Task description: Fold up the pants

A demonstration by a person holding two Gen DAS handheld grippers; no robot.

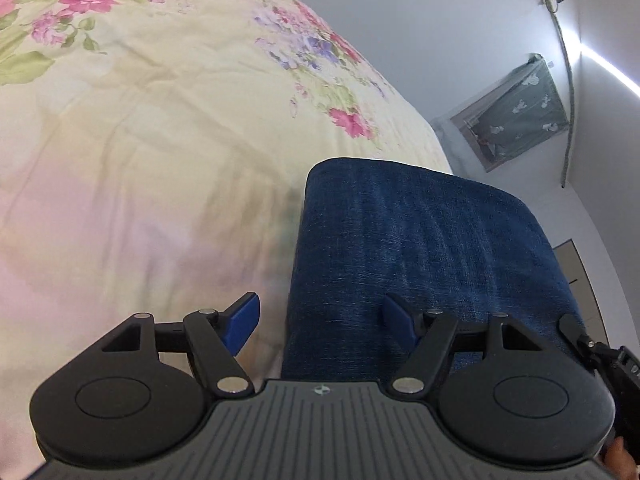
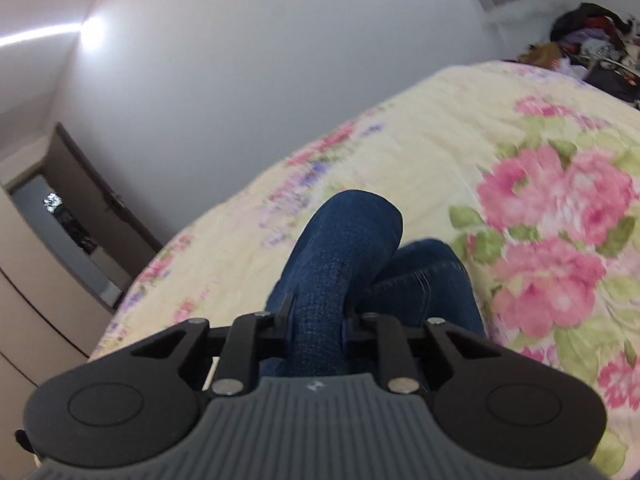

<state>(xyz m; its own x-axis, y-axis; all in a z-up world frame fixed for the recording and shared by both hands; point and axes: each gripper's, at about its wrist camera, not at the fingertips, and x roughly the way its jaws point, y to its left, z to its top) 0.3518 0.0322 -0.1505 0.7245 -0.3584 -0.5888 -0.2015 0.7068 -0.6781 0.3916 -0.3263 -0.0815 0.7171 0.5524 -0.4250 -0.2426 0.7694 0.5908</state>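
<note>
The left tool [image 1: 320, 318] stands wide open at the lower centre of its view, gripping nothing, above the edge of folded blue pants [image 1: 420, 248] lying on a floral bed [image 1: 160, 140]. The right tool [image 2: 316, 320] is clamped on a raised fold of the pants [image 2: 340, 248]. Only the right view shows a clothes heap [image 2: 588, 36] at upper right.

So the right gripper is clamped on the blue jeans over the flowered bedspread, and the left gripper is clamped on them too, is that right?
Not quite. The left gripper is open: the left wrist view shows its blue pads spread apart, gripping nothing. The right gripper is indeed clamped on the blue jeans over the flowered bedspread.
</note>
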